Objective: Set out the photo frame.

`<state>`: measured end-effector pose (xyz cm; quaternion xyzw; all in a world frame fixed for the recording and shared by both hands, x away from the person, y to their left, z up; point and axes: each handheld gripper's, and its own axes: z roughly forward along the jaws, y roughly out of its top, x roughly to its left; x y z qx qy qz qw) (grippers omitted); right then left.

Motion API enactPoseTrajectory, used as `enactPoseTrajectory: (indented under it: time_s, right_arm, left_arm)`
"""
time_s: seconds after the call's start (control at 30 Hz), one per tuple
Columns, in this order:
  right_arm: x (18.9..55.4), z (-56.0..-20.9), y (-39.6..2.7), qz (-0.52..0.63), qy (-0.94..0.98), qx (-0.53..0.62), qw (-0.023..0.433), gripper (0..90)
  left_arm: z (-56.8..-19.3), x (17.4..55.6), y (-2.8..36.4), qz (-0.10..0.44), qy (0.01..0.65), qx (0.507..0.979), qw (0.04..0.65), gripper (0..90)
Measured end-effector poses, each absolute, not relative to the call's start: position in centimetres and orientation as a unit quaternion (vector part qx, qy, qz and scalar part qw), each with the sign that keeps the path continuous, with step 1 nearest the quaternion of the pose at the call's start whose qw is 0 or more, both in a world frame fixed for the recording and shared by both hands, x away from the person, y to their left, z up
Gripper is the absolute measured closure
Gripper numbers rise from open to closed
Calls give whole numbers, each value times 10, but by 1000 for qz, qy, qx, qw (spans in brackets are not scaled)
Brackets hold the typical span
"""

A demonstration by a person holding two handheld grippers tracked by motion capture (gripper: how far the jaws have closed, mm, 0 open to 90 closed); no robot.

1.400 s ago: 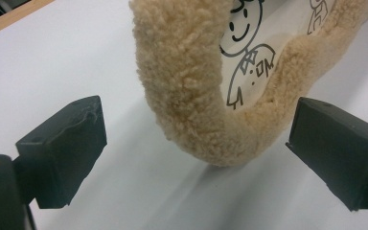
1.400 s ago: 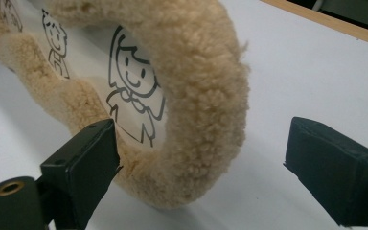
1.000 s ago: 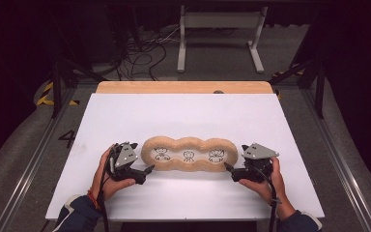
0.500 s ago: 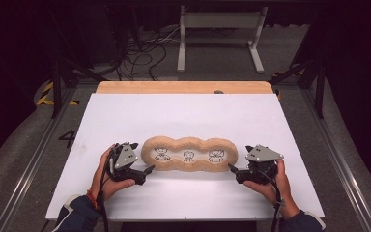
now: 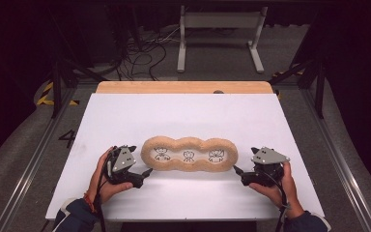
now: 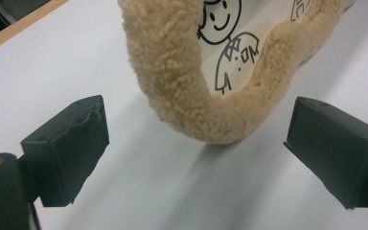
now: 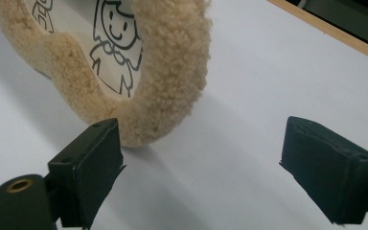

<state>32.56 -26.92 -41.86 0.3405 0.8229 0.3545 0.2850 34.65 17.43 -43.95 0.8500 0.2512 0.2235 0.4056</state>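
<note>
At the near edge of the white table (image 5: 125, 116), the left gripper (image 5: 142, 175) and right gripper (image 5: 238, 174) are held released, grasping nothing. Between them the fleecy mat (image 5: 189, 154) is laid crosswise, one end facing each gripper, the left end nearer.

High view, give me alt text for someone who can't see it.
A tan fleecy three-lobed mat with three cartoon figures drawn inside lies on a white table. A person's hands hold the left gripper and the right gripper at its two ends, both near it without gripping it. Beyond the table are a dark floor and cables.
</note>
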Motion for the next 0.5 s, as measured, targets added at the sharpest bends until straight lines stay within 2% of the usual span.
enactPoseTrajectory:
  time_s: [0.5]
  right_arm:
    - [316,-430,-289,348,818,359,283,132]
  left_arm:
    - [-445,332,195,219,260,849,406,73]
